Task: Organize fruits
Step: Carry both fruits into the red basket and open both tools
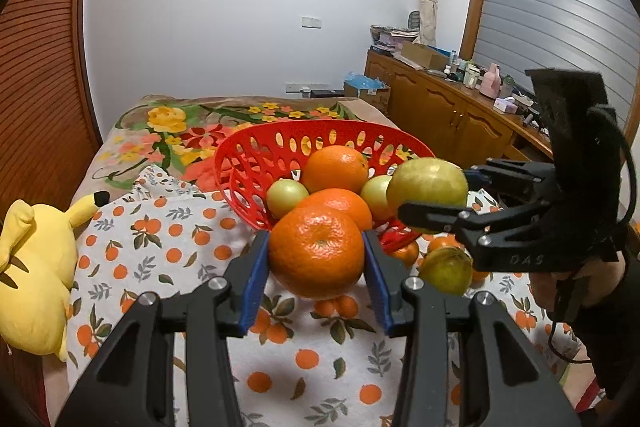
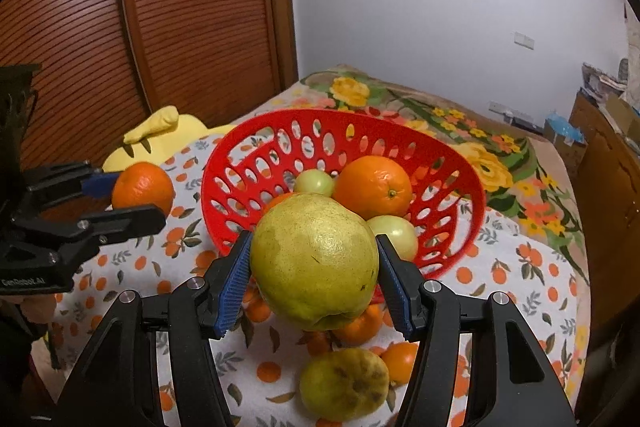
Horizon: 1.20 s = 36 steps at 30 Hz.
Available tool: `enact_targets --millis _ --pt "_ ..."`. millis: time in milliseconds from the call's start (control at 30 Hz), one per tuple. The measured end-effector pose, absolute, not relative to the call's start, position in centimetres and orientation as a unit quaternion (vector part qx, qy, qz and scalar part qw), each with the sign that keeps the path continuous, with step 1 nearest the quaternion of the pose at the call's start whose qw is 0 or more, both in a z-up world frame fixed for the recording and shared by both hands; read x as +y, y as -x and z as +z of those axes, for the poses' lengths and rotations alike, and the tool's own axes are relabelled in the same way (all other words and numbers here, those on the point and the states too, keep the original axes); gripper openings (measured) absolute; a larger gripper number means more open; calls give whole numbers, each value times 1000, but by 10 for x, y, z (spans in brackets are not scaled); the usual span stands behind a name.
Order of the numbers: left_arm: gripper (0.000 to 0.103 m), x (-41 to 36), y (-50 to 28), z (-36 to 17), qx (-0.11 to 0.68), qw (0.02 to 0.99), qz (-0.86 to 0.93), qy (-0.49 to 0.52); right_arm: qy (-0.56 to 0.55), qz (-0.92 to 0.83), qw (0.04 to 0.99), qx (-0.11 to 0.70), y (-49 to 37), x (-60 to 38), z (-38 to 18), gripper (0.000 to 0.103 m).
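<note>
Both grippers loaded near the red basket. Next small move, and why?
Probably carry the right gripper forward over the red basket and release. It is shut on the big yellow-green fruit, held just short of the near rim, with open room among the fruit inside. The left gripper, shut on an orange, could follow after, so the two don't crowd.

Pear hides basket front rim; plush toy cut off by edge.
</note>
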<state>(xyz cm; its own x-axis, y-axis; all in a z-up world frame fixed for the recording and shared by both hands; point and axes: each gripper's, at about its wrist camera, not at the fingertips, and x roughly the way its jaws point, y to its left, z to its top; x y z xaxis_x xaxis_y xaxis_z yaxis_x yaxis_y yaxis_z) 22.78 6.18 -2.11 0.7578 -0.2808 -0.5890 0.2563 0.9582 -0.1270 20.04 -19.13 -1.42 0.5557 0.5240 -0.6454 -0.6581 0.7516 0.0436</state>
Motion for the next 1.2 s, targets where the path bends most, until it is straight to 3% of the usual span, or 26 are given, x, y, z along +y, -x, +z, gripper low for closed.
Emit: enact_targets --millis 867,1200 --pt "44 73 -271 -25 327 937 -122 20 109 348 864 347 -223 -179 -30 61" --pt "44 66 -295 -32 339 933 -121 16 83 339 881 318 -226 -203 -9 62"
